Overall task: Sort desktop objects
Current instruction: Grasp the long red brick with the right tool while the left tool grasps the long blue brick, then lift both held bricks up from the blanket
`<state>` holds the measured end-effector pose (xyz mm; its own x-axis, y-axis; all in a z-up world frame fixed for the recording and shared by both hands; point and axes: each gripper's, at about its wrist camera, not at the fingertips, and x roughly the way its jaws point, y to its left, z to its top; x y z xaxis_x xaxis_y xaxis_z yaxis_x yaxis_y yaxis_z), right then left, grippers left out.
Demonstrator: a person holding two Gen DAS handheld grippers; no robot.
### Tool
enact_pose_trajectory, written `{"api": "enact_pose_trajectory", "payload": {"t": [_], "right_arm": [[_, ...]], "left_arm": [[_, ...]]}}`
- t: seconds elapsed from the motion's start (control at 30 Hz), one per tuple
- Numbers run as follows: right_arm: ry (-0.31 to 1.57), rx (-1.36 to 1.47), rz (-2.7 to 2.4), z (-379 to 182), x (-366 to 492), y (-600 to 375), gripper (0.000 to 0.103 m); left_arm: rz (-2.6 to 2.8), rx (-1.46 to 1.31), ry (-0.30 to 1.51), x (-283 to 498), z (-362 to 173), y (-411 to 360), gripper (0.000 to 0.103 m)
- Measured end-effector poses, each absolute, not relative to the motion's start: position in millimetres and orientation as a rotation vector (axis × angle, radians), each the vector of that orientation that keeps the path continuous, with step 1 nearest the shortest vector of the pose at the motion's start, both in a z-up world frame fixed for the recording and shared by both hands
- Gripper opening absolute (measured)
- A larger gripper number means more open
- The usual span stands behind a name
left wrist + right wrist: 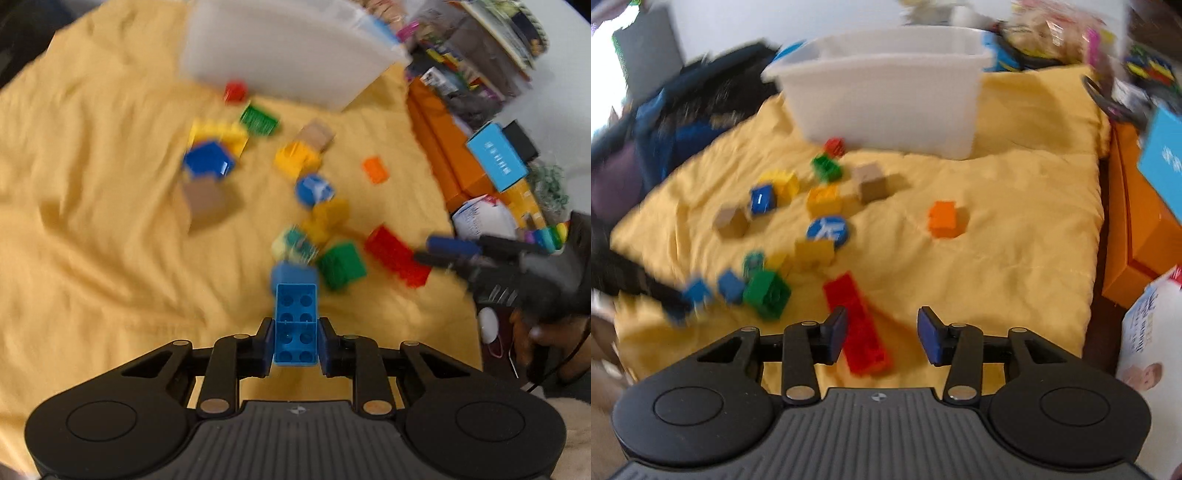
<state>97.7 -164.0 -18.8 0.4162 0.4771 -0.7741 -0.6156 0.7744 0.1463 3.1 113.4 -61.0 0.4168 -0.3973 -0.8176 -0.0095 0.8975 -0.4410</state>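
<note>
In the left wrist view my left gripper [295,341] was clamped on a blue brick [296,325], pads on its two long sides near the end closest to me, its hollow underside facing the camera and its far end sticking out over the yellow cloth [92,229]. I judged it light, stiff moulded plastic with smooth sides, so it could twist in the pads held this near one end; a hold nearer the middle would have been steadier. Beyond it lay the scattered pile: a green brick [341,265], a long red brick [397,255], an orange brick [375,170], with the white bin [280,55] at the far edge, all blurred. My right gripper [436,253] showed at the right, beside the red brick. The right wrist view showed what the left could not: my right gripper [882,334] stood wide open and empty, the near part of the red brick [858,319] lying between its fingers, closer to the left one; I could not tell if they touched. That brick looked equally light and rigid, best pinched across its narrow width. This view also showed the bin [886,99] upright with its open rim, and the blue brick [698,291] only as a blur at the left.
</note>
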Motion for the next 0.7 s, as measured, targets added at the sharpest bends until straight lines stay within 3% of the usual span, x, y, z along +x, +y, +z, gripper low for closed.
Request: {"api": "enact_pose_trajectory", "payload": {"t": [0.2,0.3,0.33,0.7], "right_arm": [[0.96,-0.053,0.671,-22.1,115.8,-171.2,0.046],[0.955,-0.085,0.662,-22.7,115.5,-170.2,0.046],[0.958,-0.082,0.663,-22.9,115.8,-170.8,0.046],[0.903,-0.194,0.662,-15.3,108.9,-170.0,0.046]], "left_arm": [[-0.193,-0.413,1.087,-0.6,-71.2,120.3,0.035],[-0.115,-0.36,1.034,-5.8,-62.5,133.5,0.046],[-0.088,-0.31,1.026,-6.0,-60.9,135.9,0.056],[-0.077,-0.159,0.977,-21.7,-35.0,117.7,0.055]]}}
